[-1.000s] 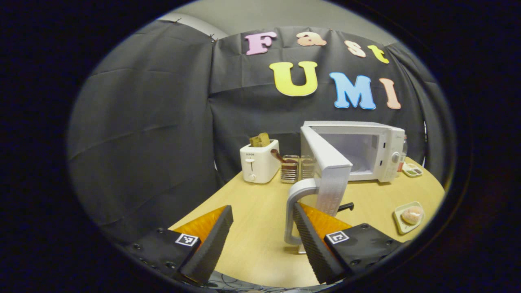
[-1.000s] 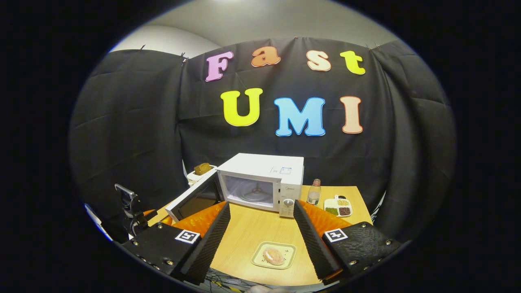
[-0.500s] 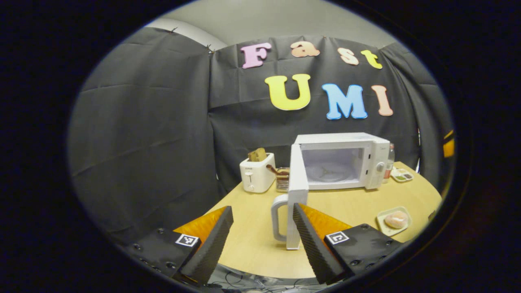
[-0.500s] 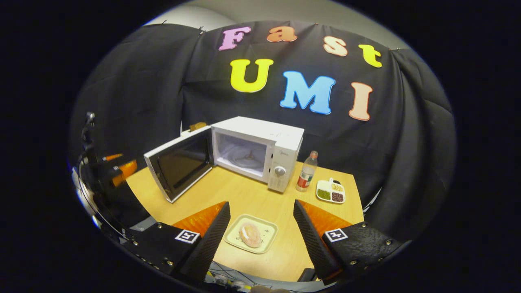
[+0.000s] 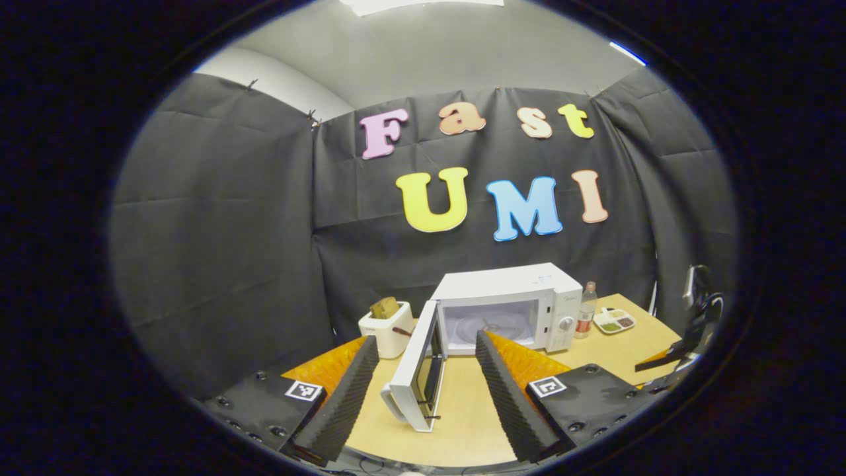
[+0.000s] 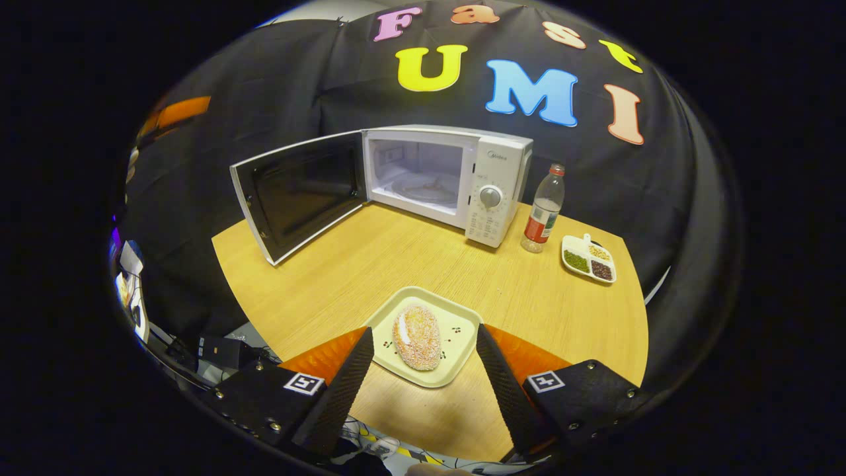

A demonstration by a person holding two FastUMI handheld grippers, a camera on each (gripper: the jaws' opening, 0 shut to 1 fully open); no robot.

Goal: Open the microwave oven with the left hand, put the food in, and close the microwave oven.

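Right gripper view: we see the right gripper (image 6: pixel 423 370) spread wide at lower centre, holding nothing, its fingers flanking the tray (image 6: pixel 456 347) that carries the bread roll (image 6: pixel 417 336); the microwave (image 6: pixel 492 175) stands at upper centre, its door (image 6: pixel 297 192) swung open; in the left gripper view, the left gripper (image 5: pixel 423 383) gapes wide, empty.

Black cloth wall (image 5: pixel 231 218) behind a wooden table (image 6: pixel 396 258).
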